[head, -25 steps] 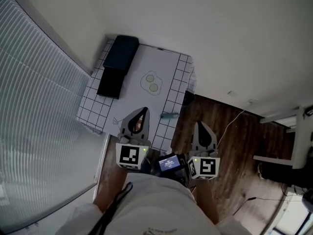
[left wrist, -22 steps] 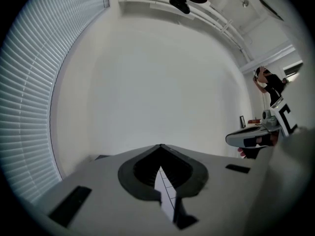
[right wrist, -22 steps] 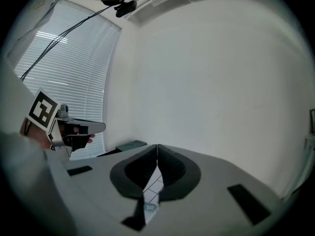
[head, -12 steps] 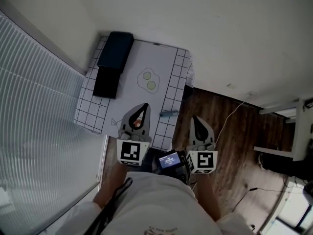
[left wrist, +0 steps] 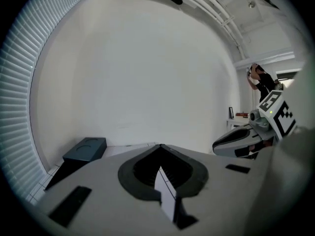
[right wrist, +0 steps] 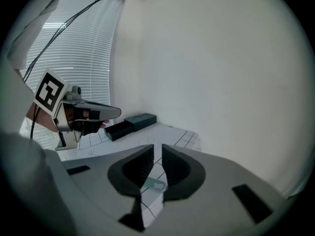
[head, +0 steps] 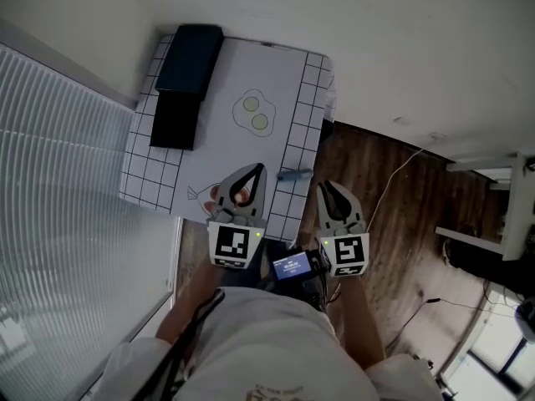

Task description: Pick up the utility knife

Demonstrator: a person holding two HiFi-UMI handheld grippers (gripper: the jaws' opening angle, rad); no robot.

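Standing at the near end of the table (head: 219, 144), the person (head: 267, 341) is holding both grippers side by side over its near right corner. The left gripper (head: 257, 170) is keeping its jaws together at the tips with nothing between them, while the right gripper (head: 323, 187) is opening its jaws, a narrow gap showing and the pads pressing on nothing. Just beyond the right gripper's tips and slightly to their left, the utility knife (head: 294, 174) is lying flat on the gridded border of the white tabletop, apart from both grippers. Its long axis is running roughly across the head view, crosswise to the table's right edge and close to it; its blade end is too small to make out. The knife is showing as a slim blue-grey bar, also glimpsed through the right gripper's gap (right wrist: 154, 183). Open wooden floor (head: 393, 224) is lying to the right of that edge, and slatted blinds (head: 58, 182) are closing in the left. Farther along the smooth sheet, two green circles (head: 256, 114) are drawn, then a flat black tray (head: 174, 119) is touching a dark rectangular box (head: 191, 59) at the far left corner, by the plain white wall (head: 376, 40).
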